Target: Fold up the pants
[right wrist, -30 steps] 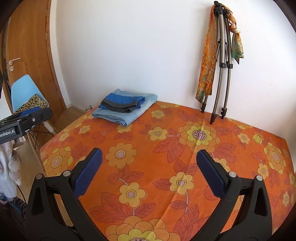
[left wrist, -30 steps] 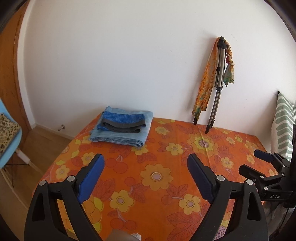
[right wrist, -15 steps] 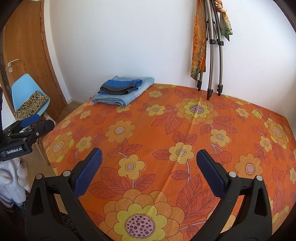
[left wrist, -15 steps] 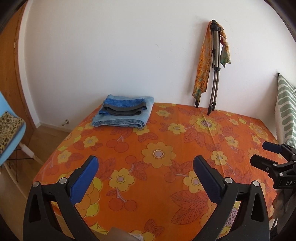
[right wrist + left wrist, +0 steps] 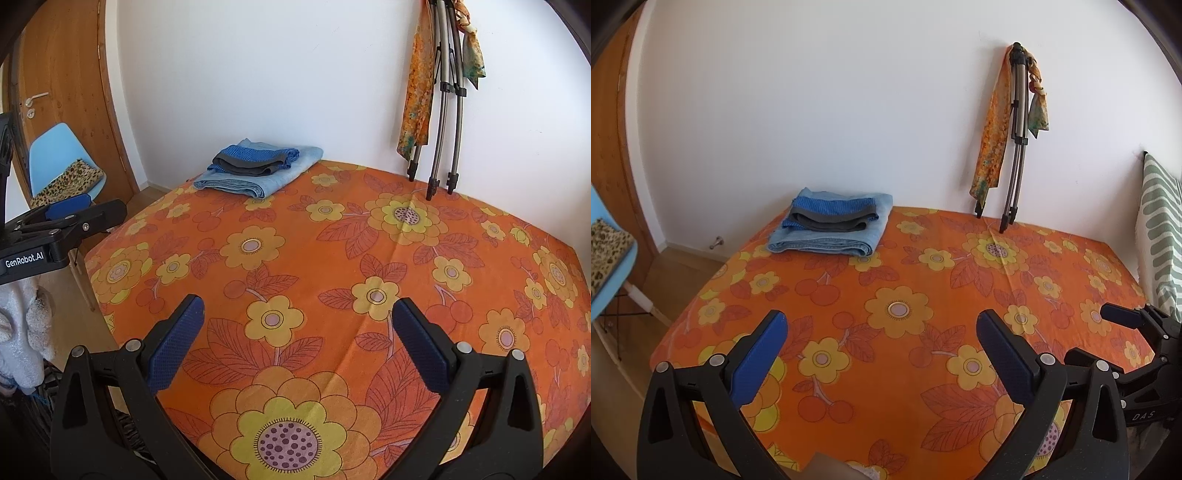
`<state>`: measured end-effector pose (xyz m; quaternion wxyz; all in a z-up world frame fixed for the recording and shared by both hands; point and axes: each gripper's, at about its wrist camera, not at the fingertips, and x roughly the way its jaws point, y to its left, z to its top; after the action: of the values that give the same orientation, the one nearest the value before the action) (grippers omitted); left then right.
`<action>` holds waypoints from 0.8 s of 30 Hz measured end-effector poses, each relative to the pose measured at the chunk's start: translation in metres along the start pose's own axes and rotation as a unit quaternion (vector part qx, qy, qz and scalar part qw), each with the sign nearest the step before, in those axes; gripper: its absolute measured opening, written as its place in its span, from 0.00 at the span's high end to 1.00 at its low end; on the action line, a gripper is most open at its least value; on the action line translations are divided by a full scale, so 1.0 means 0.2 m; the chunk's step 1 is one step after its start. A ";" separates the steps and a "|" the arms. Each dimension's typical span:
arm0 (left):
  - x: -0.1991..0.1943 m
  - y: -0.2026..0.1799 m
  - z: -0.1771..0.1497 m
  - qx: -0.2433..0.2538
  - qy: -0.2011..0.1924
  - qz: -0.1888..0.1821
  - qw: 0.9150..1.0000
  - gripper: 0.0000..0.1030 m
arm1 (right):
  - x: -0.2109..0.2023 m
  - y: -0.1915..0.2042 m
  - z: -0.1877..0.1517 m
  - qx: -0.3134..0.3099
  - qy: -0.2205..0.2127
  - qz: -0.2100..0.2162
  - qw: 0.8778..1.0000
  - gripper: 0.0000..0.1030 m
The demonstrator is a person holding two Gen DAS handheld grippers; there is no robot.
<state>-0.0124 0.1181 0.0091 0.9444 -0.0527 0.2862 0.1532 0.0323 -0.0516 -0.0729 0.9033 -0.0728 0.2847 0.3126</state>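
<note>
Two grippers over the bed, one stack of folded clothes

Left gripper (image 5: 881, 334) and right gripper (image 5: 295, 321) are spread, holding nothing; the stack (image 5: 831, 230) sits at the bedspread's (image 5: 332, 266) far-left corner.

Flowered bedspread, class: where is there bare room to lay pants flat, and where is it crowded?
Free: the bedspread from both open grippers to the wall, between the folded clothes stack and the striped pillow. Crowded: the stack's far corner and the tripod feet.

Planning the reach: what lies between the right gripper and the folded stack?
Only bare floral cloth between the right gripper and the stack, in the right wrist view.
</note>
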 end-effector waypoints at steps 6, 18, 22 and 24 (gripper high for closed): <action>0.01 0.01 0.00 -0.006 0.005 0.000 1.000 0.01 | 0.00 -0.02 0.00 0.008 0.000 -0.002 1.000 0.00; 0.01 0.00 0.00 0.001 0.002 0.003 1.000 0.01 | 0.00 -0.06 -0.01 0.017 0.002 -0.007 1.000 0.00; 0.01 0.00 0.00 0.000 0.002 0.002 1.000 0.01 | 0.00 -0.06 -0.02 0.018 0.003 -0.007 1.000 0.00; 0.01 0.00 0.00 0.000 0.002 0.001 1.000 0.01 | 0.00 -0.06 -0.01 0.017 0.003 -0.006 1.000 0.00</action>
<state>-0.0107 0.1180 0.0089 0.9436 -0.0527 0.2881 0.1546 0.0390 -0.0624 -0.0761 0.9056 -0.0601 0.2921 0.3017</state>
